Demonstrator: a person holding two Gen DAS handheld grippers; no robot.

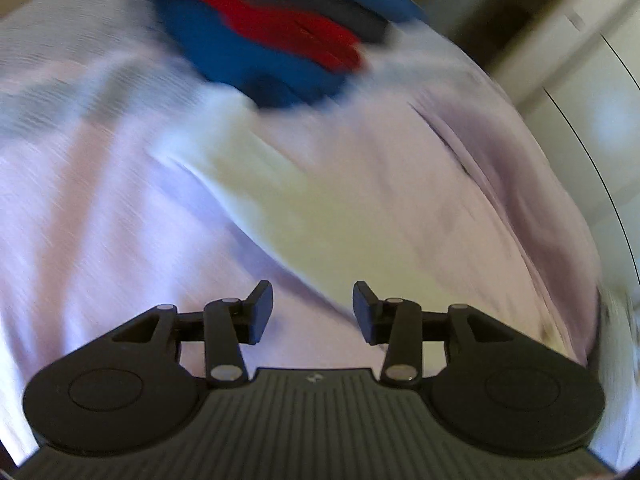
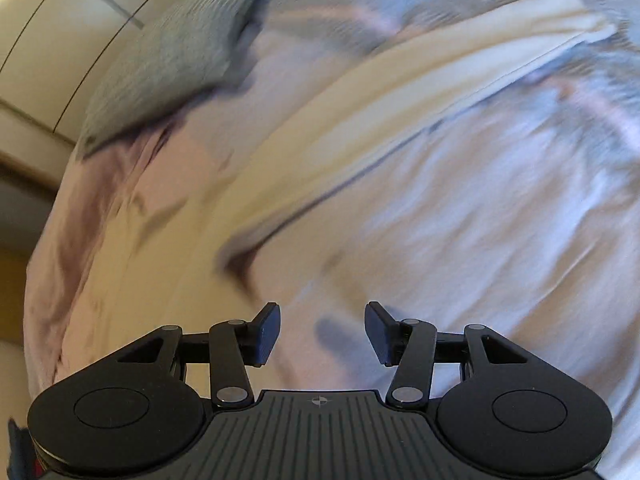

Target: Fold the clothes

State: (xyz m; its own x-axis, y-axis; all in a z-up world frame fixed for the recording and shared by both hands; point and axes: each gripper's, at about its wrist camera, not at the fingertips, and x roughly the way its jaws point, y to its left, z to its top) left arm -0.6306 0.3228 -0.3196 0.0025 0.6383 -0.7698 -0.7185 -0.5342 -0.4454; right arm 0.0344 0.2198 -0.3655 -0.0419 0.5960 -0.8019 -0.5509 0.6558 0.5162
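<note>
Left hand-held gripper [image 1: 313,312] jaws apart, empty, above cream garment [image 1: 280,200]; right hand-held gripper [image 2: 322,334] likewise; blue-red pile [image 1: 272,40] beyond garment.

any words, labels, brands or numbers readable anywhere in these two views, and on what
No readable text in either view.
Left gripper: a small emblem on its ribbed base, a symbol only, no letters.
Right gripper: a small crosshair mark on its base, no letters.
Blue and red clothes pile and cream garment: blurred, no print visible.
</note>
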